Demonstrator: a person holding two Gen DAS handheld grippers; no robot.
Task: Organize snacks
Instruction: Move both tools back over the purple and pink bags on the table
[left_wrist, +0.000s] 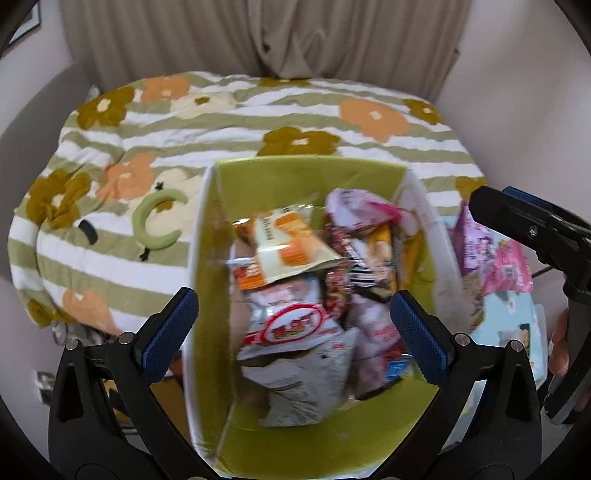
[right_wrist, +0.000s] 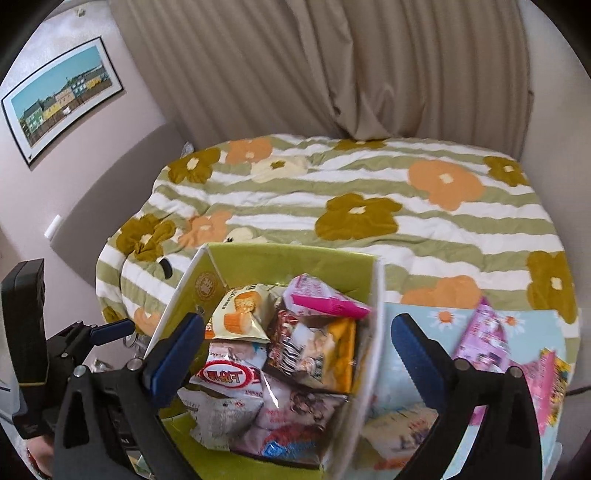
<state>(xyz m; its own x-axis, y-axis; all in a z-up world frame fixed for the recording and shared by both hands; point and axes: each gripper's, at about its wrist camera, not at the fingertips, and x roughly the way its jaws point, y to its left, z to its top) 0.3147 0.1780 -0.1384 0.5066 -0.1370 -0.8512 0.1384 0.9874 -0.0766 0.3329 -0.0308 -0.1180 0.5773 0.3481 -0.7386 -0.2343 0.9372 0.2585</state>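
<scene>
Nearest the cameras, the left gripper (left_wrist: 295, 328) and the right gripper (right_wrist: 295, 350) both hang above the box with their blue-padded tongs spread apart and nothing between the pads. Below them stands the white cardboard box with a lime-green lining (right_wrist: 284, 264), already heaped with crinkly plastic snack packets (left_wrist: 295, 325), an orange-and-cream one (right_wrist: 240, 310) lying on top of the pile. The step in hand looks like the pause after a drop, with both grippers free. Just outside the box's right wall, on a pale blue sheet (right_wrist: 410, 314), lies a pink foil snack pack (right_wrist: 484, 339) still unsorted. The next move probably calls for the right gripper to swing over that wall and close on it. Beyond lies the striped floral quilt (right_wrist: 369, 192), then the beige curtain (right_wrist: 332, 74).
</scene>
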